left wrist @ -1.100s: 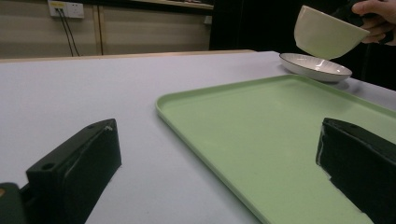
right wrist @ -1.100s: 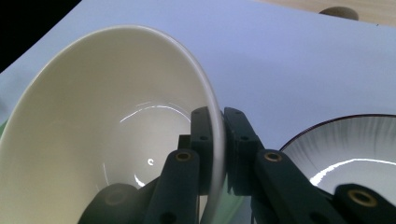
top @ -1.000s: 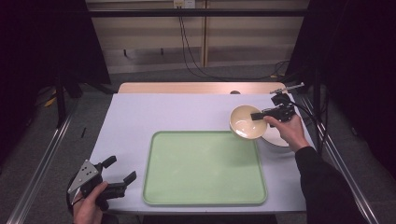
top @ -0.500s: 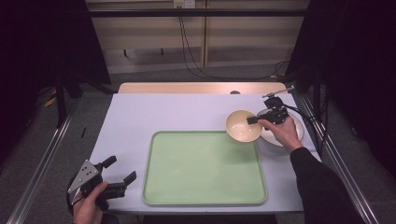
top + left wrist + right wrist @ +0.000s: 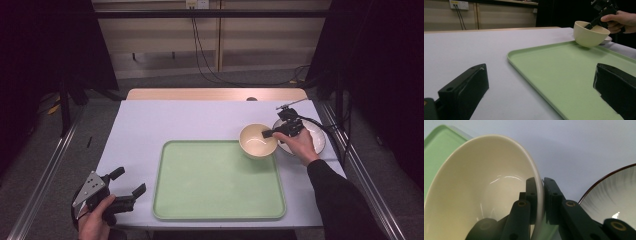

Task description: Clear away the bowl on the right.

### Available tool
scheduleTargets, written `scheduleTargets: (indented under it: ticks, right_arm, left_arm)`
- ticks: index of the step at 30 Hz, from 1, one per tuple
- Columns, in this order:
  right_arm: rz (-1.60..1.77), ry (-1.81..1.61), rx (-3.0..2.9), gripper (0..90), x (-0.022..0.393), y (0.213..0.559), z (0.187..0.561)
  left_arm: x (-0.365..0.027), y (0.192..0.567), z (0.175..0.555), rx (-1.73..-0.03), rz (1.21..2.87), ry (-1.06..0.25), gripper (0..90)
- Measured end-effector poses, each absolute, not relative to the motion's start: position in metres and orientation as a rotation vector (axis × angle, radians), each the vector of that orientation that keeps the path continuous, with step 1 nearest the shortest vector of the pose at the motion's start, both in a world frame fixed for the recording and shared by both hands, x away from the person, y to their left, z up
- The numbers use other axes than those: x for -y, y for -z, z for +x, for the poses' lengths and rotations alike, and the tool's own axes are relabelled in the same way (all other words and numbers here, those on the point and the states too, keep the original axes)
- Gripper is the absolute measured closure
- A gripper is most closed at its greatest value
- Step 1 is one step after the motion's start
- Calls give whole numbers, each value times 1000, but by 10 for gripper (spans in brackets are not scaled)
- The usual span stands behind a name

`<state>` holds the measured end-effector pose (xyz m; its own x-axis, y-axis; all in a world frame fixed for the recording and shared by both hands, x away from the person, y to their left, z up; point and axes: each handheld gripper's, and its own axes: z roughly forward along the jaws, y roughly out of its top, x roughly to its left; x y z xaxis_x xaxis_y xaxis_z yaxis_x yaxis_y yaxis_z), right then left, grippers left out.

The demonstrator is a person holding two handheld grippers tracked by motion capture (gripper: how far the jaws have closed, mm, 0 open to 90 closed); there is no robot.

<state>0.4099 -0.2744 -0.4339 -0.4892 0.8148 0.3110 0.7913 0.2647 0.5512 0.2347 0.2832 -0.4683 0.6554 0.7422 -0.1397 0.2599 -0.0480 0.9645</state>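
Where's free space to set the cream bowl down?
Green tray is bare except its far right corner, where the right gripper holds the cream bowl. Table beyond and left of the tray is open. Crowded by the striped plate.

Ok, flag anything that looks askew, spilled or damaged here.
Only the cream bowl sits askew: the right gripper pinches its rim and holds it tilted over the green tray's far right corner, beside the plate. No spill or damage is visible.
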Motion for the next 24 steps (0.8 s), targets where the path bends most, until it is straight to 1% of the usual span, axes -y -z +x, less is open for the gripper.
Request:
scheduleTargets:
  ticks: [6,24]
  right_arm:
    - [1571,-997,-2488,837,269,443,411]
    - [1556,-1026,-2466,847,270,452,408]
  left_arm:
    - [-283,468,235,-839,1615,-473,0]
    - [-283,468,234,-840,1616,-473,0]
